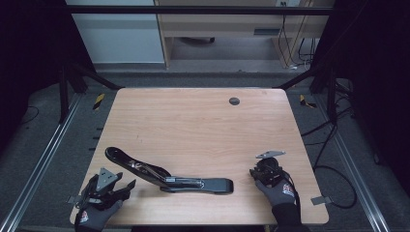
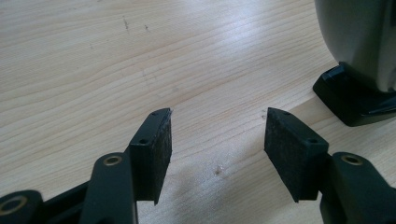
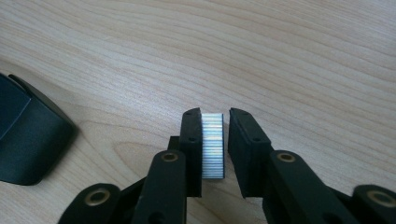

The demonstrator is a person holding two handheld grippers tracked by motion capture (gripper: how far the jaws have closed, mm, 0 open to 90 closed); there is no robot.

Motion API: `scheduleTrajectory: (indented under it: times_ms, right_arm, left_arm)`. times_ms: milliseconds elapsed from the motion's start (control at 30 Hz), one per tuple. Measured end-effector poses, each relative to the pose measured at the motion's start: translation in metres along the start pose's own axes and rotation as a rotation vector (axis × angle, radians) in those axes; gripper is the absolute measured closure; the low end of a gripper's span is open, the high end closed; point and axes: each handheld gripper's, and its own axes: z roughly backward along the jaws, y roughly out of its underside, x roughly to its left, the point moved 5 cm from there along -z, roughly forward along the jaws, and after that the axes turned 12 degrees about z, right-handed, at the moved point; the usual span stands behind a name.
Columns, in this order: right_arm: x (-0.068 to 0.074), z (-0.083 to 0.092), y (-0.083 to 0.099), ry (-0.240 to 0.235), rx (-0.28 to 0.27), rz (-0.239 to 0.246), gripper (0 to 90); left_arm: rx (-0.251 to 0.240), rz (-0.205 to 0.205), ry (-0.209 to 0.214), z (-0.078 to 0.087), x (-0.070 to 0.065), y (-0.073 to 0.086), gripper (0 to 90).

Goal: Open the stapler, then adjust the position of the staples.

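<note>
One strip of staples [image 3: 213, 145] sits between the right tongs [image 3: 215, 140], against one pad with a slight gap beside the other. Left tongs [image 2: 217, 140] stand spread over bare table [image 2: 93, 60], stapler [image 1: 167, 176] just beside them.

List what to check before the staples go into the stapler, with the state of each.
1. Stapler lies open on the table, top arm swung back: ok.
2. Staple strip sits between the jaws of the right gripper: ok.
3. Both pads press on the strip: cannot tell; a thin dark line shows at one pad.
4. Left gripper open, nothing between its jaws: ok.
5. Left gripper steadies the stapler: not ok; it sits beside it, apart.
6. Bare tabletop between the right gripper and the stapler: ok.
</note>
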Motion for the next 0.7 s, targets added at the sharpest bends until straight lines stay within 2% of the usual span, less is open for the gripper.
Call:
scheduleTrajectory:
  times_ms: [333, 367, 400, 600, 700]
  right_arm:
    - [0.002, 0.005, -0.002, -0.017, -0.005, -0.003, 78.2]
    - [0.002, 0.006, -0.002, -0.017, -0.012, 0.017, 78.3]
    - [0.003, 0.008, -0.003, -0.025, -0.012, 0.010, 78.3]
    - [0.005, 0.016, -0.008, -0.043, -0.058, 0.042, 78.3]
    - [0.007, 0.021, -0.012, -0.072, -0.091, 0.066, 78.3]
  left_arm:
    - [0.001, -0.001, 0.002, 0.000, 0.000, 0.000, 41.2]
    - [-0.003, 0.000, 0.001, 0.000, 0.000, 0.000, 41.2]
    - [0.000, -0.001, 0.000, 0.000, 0.000, 0.000, 41.2]
    - [0.001, -0.007, -0.005, 0.001, -0.001, 0.000, 41.1]
    - [0.002, -0.005, -0.004, 0.000, -0.001, 0.000, 41.1]
